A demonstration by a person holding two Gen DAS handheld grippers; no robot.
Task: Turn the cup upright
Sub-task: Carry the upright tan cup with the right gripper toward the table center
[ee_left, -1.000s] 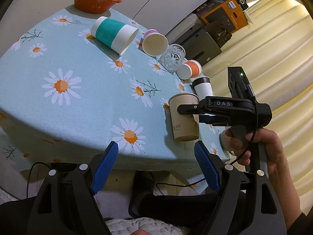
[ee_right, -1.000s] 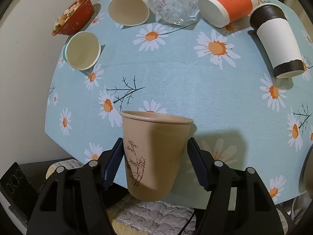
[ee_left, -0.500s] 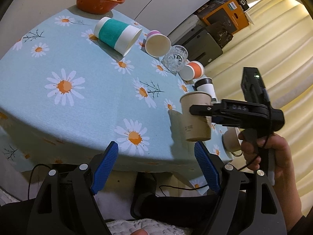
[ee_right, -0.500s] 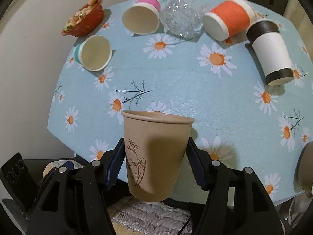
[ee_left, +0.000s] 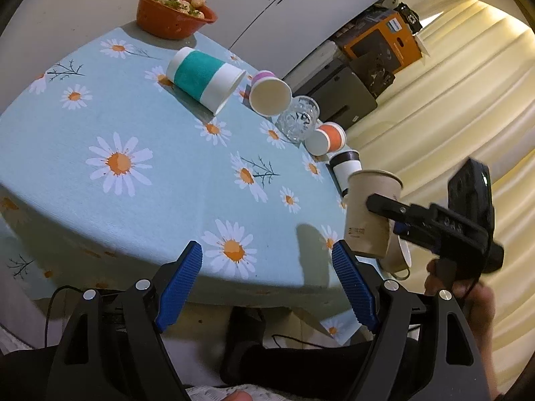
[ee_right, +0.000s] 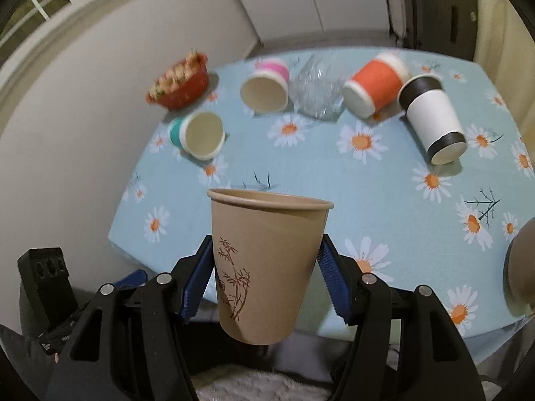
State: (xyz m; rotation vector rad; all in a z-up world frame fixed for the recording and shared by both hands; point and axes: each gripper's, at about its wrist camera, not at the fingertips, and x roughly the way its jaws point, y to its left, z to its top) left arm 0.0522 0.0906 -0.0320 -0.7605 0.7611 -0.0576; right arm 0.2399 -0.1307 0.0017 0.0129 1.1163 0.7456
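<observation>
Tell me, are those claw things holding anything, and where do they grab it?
The right gripper holds a brown paper cup upright, mouth up, its fingers pressing the cup's side wall about halfway down. The left gripper is open and holds nothing.

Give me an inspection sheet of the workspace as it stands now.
Surface: daisy-print tablecloth on table.
Job's things: brown paper cup, mouth up, held off the table.
Clutter: teal cup, pink cup, orange cup, black-banded cup and glass tumbler on their sides; red food bowl upright.
Grippers: right gripper shut on the cup; left gripper open, empty.
Cables: black cable beneath the table.
Surroundings: cream curtain, boxes.
</observation>
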